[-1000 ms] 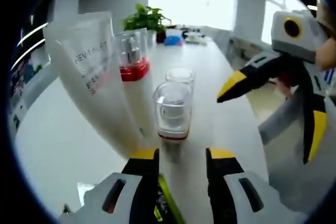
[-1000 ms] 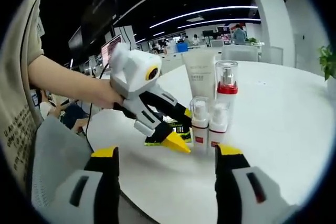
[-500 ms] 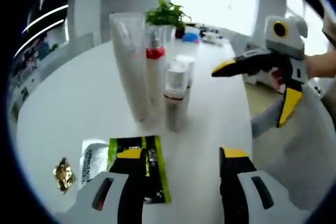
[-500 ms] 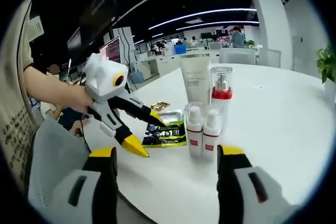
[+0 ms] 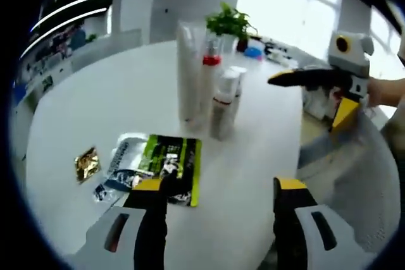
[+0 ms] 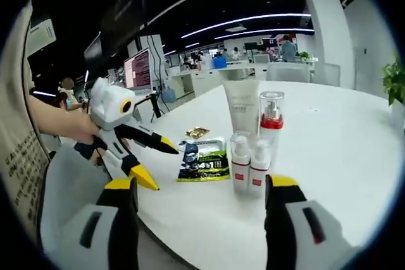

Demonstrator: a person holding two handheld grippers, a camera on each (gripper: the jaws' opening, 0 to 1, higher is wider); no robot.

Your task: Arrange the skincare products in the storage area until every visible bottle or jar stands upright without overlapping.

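Observation:
Four skincare products stand upright in a tight group on the white round table (image 5: 95, 99): a tall white tube (image 5: 187, 74), a clear pump bottle with a red band (image 5: 209, 83), and two small white bottles (image 5: 223, 109) (image 5: 238, 83). My left gripper (image 5: 218, 184) is open and empty, back near the table's edge, well short of them. The right gripper (image 5: 307, 100) hangs open beside the table, to the right of the group. In the right gripper view the tube (image 6: 242, 105), pump bottle (image 6: 272, 118) and small bottles (image 6: 240, 164) stand beyond my open right gripper (image 6: 201, 183); the left gripper (image 6: 158, 165) is open at left.
A green sachet (image 5: 171, 165), a white and blue sachet (image 5: 123, 162) and a gold packet (image 5: 87, 162) lie flat by the left gripper. A potted plant (image 5: 231, 22) stands at the table's far side. A monitor (image 6: 139, 67) and desks are behind.
My left gripper has pulled back from the small bottles towards the table's edge, bringing the flat sachets into its view. The bottles stay upright. The right gripper has hardly moved.

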